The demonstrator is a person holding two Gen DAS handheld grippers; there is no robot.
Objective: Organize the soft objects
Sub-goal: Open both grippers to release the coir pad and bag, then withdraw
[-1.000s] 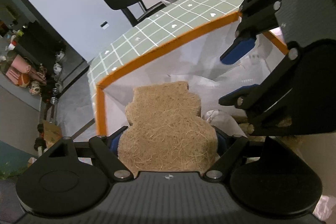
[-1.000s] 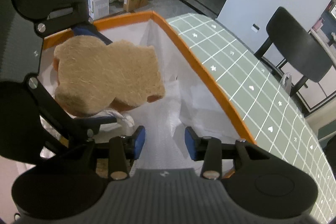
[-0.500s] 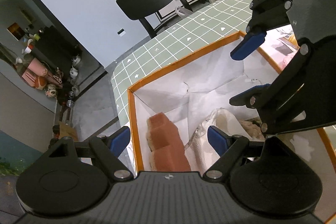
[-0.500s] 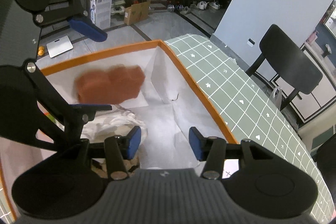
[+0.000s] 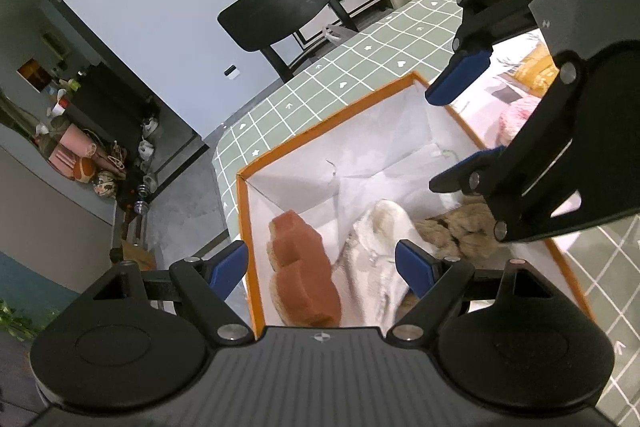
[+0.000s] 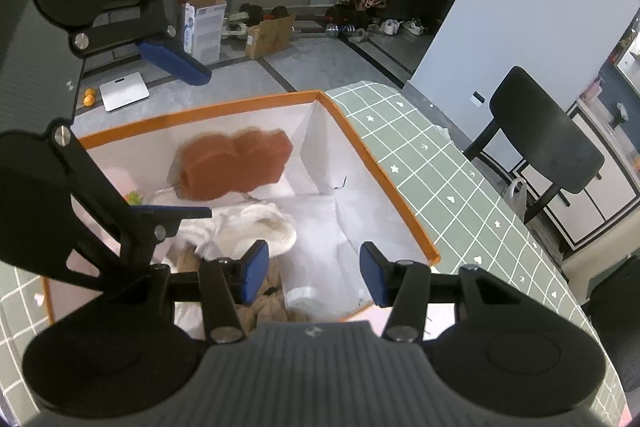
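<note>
Sponge (image 5: pixel 304 267) in box (image 5: pixel 320 125), worktop (image 5: pixel 352 75).
Left gripper (image 5: pixel 322 265) and right gripper (image 6: pixel 310 273): jaws open, empty; right's just widened. Sponge leans on far-left wall; may topple onto white cloth (image 5: pixel 380 247).

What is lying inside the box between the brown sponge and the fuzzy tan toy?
A crumpled white cloth lies between the sponge and tan toy, clearest in the left wrist view.
</note>
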